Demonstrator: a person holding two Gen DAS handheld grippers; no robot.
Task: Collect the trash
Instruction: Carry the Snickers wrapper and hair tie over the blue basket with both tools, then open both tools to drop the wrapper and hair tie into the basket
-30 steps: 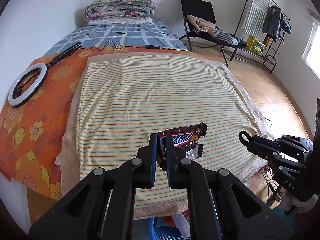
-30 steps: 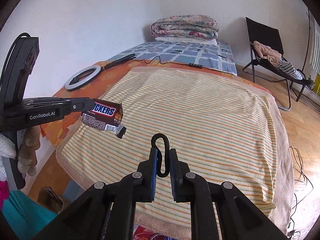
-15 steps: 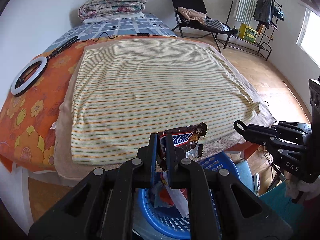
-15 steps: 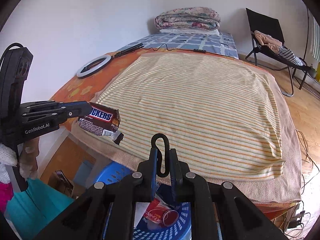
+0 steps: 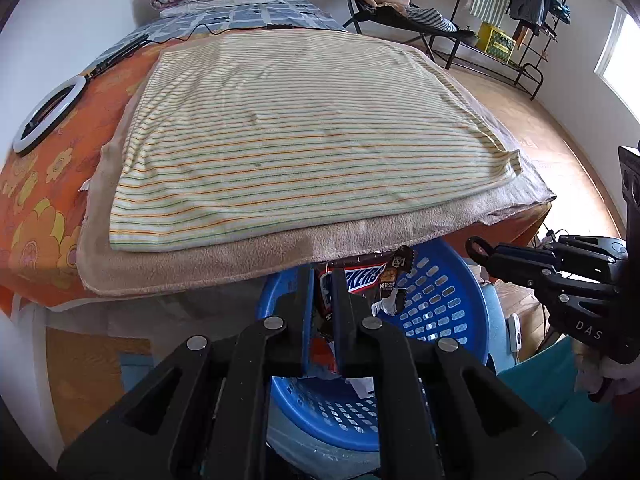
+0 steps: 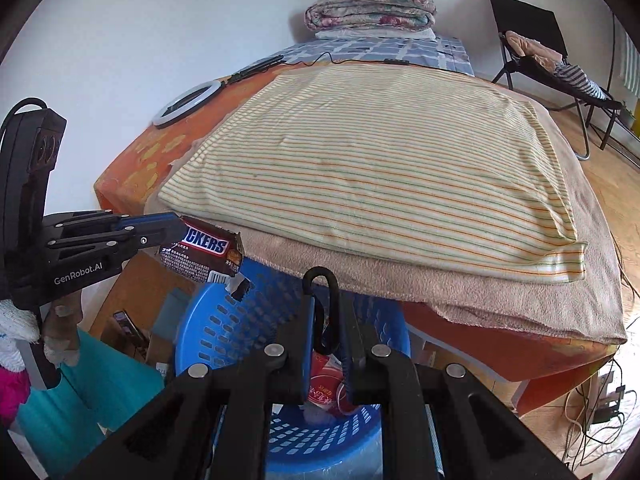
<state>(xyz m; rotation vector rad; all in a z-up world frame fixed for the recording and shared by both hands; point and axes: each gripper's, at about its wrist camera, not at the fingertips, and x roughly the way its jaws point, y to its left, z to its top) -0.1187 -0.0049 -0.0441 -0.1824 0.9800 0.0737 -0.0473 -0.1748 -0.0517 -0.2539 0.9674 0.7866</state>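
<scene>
Standing by the foot of the bed, I see the left gripper [image 5: 323,280] pinched tight on a brown Snickers wrapper [image 5: 362,278], which hangs in the air just over the near rim of the blue laundry-style basket [image 5: 448,300] tucked beside the bed's corner. From the right-hand camera the same wrapper [image 6: 204,254] juts out of the left gripper [image 6: 172,230] above the basket's rim [image 6: 208,320], not yet inside it. The right gripper [image 6: 325,300] is nearly closed too, its jaws clamped on a small black loop-shaped clip [image 6: 320,276] that pokes up between them; in the left view that gripper [image 5: 486,252] sits off to the side, over the basket's far edge. Down in the basket I can make out a red printed cup or packet [image 6: 326,390] and some pale scraps, so some rubbish seems to be collected already. The striped blanket [image 5: 304,136] on top of the bed looks bare of litter, and the only other thing lying on the orange floral sheet [image 5: 44,200] is a ring light [image 5: 48,116], which hardly counts as trash. My reading is that the job is close to its end for this piece: the wrapper is carried to the bin and only needs letting go. Whether more litter waits elsewhere, I cannot tell from here.
</scene>
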